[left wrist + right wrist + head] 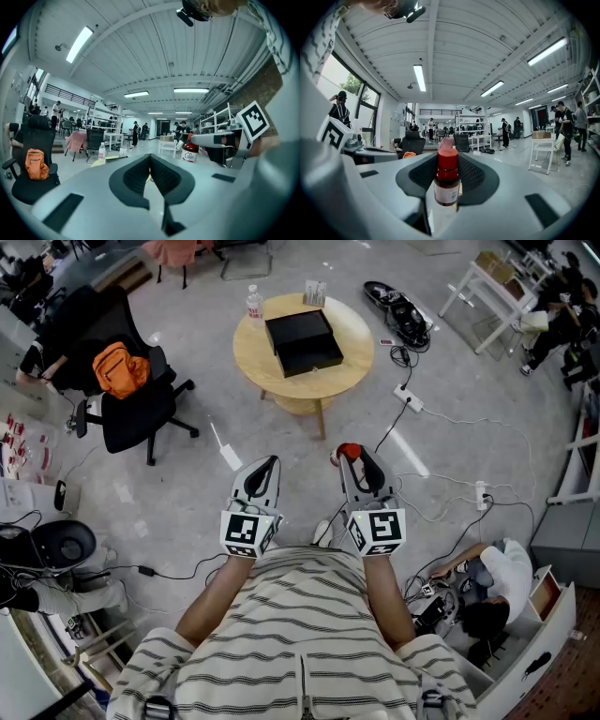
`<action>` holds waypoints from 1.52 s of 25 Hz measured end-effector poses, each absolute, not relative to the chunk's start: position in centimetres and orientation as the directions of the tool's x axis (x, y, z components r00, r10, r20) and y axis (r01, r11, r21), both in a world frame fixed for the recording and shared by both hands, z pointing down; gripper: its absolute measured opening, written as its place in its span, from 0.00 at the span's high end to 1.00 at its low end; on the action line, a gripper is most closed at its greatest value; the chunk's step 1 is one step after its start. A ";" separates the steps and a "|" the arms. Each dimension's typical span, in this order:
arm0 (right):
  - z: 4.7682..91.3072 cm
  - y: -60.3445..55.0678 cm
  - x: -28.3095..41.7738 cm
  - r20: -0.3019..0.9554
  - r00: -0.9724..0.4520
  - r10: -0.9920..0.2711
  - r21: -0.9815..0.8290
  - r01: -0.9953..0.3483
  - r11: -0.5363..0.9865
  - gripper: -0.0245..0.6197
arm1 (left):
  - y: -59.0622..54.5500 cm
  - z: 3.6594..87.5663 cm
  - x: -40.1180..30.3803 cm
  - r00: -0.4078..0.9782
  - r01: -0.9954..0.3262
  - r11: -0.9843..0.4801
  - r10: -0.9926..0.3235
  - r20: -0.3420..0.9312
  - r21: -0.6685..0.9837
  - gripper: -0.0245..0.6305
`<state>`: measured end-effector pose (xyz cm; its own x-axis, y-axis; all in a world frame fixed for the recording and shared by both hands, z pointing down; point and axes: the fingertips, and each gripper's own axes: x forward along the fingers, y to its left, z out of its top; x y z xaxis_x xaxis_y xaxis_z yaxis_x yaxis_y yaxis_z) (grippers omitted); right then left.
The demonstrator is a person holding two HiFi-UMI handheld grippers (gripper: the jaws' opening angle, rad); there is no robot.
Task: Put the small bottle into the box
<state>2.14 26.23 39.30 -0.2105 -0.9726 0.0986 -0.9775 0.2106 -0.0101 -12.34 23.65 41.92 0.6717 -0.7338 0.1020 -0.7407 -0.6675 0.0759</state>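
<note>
Seen from above, a black box (305,341) lies open near the middle of a round wooden table (253,362). It shows as two dark rectangular halves set side by side. Their insides show only black, and whether anything lies in them cannot be told from here. A clear water bottle (253,306) stands upright near the table's far left edge.

The small bottle (447,180) is well apart from the box, pinched upright between the jaws of the right gripper (447,174). It has a red cap, a dark reddish body and a white label. From the head view only its red cap shows at the gripper's tip.

The left gripper (150,161) has its jaws pressed together with nothing between them. The person holds both grippers side by side close in front of their striped shirt.

Bare wood shows all round the box, widest at the table's near edge. Grey floor (281,442) stretches between the grippers and the table. Cables (441,493) and a power strip (408,397) lie on the floor to the right. On the left stands an office chair (141,418) with an orange bag (119,369) on its seat.
</note>
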 end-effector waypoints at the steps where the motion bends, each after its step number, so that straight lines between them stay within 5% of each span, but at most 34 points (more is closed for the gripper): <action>1: 39.2 26.1 2.2 0.098 -0.211 -0.973 -0.010 -0.978 0.211 0.73 | 23.6 41.8 -12.3 0.673 -0.740 -0.668 -0.733 0.101 0.075 0.93; 38: 39.0 24.5 9.0 0.067 -0.306 -0.950 -0.028 -0.952 0.304 0.73 | 22.7 41.1 -4.5 0.604 -0.796 -0.604 -0.791 0.097 0.038 0.93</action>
<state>9.05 24.53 38.99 -0.3055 -0.9498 0.0669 -0.9522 0.3043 -0.0280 -4.47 22.67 41.13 0.6045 -0.7907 0.0965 -0.7961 -0.6040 0.0379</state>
